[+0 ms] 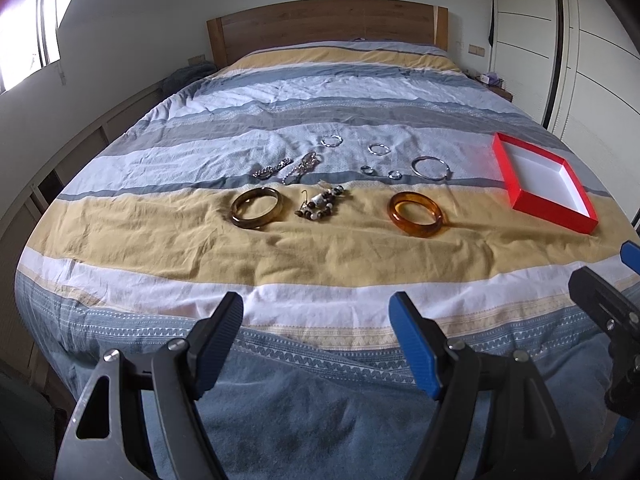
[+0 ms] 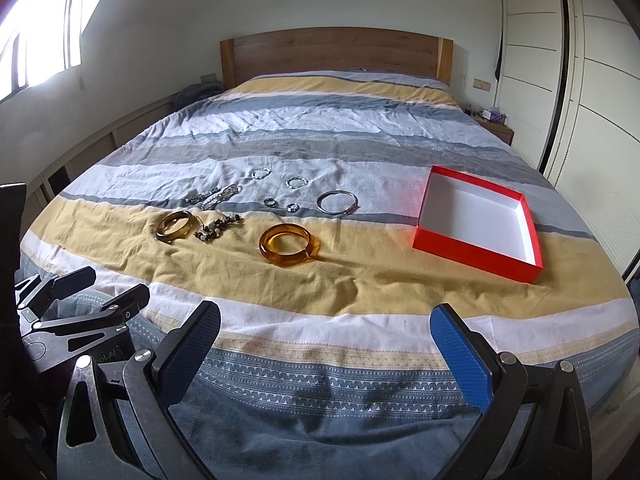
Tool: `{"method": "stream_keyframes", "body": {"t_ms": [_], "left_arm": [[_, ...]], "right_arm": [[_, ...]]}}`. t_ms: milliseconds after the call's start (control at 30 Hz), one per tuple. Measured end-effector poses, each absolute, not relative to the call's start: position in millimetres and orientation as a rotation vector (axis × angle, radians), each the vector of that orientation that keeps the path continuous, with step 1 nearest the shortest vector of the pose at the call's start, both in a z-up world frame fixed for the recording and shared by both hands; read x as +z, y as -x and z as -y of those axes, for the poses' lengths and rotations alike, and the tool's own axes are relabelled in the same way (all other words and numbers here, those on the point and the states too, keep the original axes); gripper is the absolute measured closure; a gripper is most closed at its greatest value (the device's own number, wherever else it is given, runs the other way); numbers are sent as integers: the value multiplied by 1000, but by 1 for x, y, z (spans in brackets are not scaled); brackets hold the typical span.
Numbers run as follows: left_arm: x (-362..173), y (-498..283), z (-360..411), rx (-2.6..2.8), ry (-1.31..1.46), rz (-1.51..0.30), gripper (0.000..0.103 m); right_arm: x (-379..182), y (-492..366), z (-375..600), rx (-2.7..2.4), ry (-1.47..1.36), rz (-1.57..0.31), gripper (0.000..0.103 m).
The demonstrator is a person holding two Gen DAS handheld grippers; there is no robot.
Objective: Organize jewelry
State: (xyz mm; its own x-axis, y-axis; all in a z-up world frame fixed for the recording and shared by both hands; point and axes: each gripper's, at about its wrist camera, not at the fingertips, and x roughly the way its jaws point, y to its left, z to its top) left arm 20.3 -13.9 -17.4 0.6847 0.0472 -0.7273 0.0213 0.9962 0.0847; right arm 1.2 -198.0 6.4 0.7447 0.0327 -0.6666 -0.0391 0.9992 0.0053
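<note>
Jewelry lies spread on the striped bedspread: an amber bangle (image 1: 417,213) (image 2: 289,244), a dark olive bangle (image 1: 256,207) (image 2: 176,227), a beaded piece (image 1: 321,203) (image 2: 218,228), chain bracelets (image 1: 286,168) (image 2: 212,197), a thin silver bangle (image 1: 431,167) (image 2: 337,202) and several small silver rings (image 1: 378,149) (image 2: 297,182). An empty red box (image 1: 541,182) (image 2: 479,221) with a white inside sits to the right. My left gripper (image 1: 316,344) is open and empty at the foot of the bed. My right gripper (image 2: 326,354) is open and empty, also well short of the jewelry.
A wooden headboard (image 1: 326,24) stands at the far end. White wardrobe doors (image 2: 592,92) line the right side, with a small nightstand (image 2: 494,126) beside the bed. A low wooden shelf (image 1: 68,152) and a window (image 2: 44,36) are on the left.
</note>
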Motion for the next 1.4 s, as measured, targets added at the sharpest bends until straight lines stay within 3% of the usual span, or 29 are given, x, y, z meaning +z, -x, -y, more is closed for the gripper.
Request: {"method": "stream_keyframes", "body": {"t_ms": [333, 633, 867, 1400], "left_arm": [[-33, -40, 10, 4, -72, -848, 29], [-47, -58, 5, -3, -50, -887, 29], [-46, -69, -10, 20, -25, -889, 29], [-28, -65, -27, 29, -23, -848, 31]], "right_arm": [[5, -15, 191, 47, 48, -717, 1], [-4, -26, 188, 75, 38, -745, 7], [-13, -41, 183, 135, 12, -769, 19], [-9, -44, 187, 170, -48, -768, 27]]}}
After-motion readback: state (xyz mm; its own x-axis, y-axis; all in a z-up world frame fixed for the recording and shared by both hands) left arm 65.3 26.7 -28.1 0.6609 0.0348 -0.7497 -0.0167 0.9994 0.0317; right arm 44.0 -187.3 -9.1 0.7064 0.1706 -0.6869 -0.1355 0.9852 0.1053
